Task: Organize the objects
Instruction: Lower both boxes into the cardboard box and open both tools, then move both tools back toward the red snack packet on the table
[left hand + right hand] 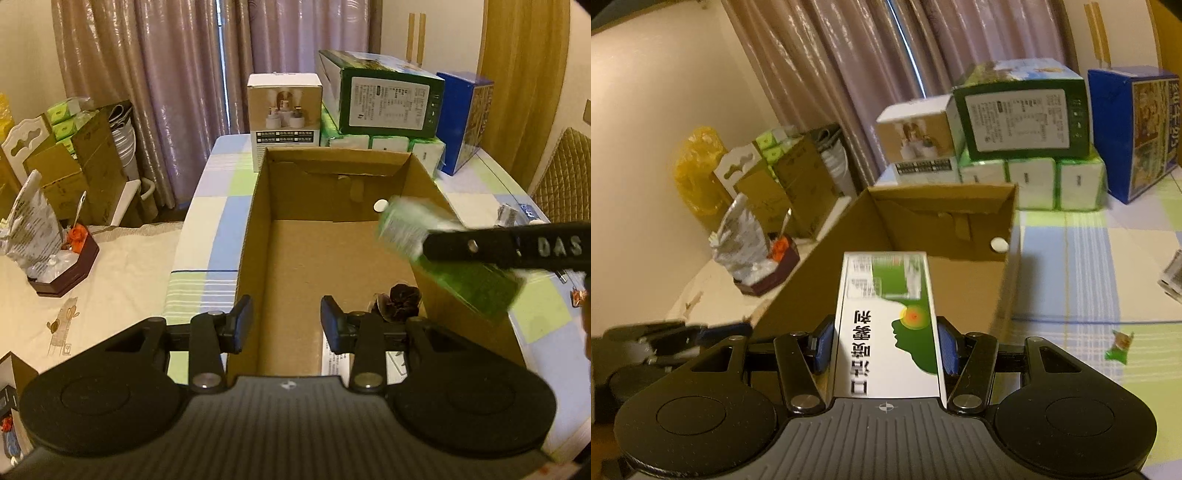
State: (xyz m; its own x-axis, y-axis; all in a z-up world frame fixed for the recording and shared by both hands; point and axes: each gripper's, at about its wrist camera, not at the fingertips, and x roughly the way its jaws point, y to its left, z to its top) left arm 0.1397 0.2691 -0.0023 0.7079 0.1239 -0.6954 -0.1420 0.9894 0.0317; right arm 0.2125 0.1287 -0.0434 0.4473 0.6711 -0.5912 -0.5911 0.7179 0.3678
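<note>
We note the open cardboard box [332, 258] on the checked tablecloth [218, 221], with the left gripper [286, 325] over its near end, jaws apart and empty. The right gripper [884, 347], marked "DAS", clamps a green-and-white carton [886, 317] printed with Chinese characters and a head silhouette, held above the box's right wall.
</note>
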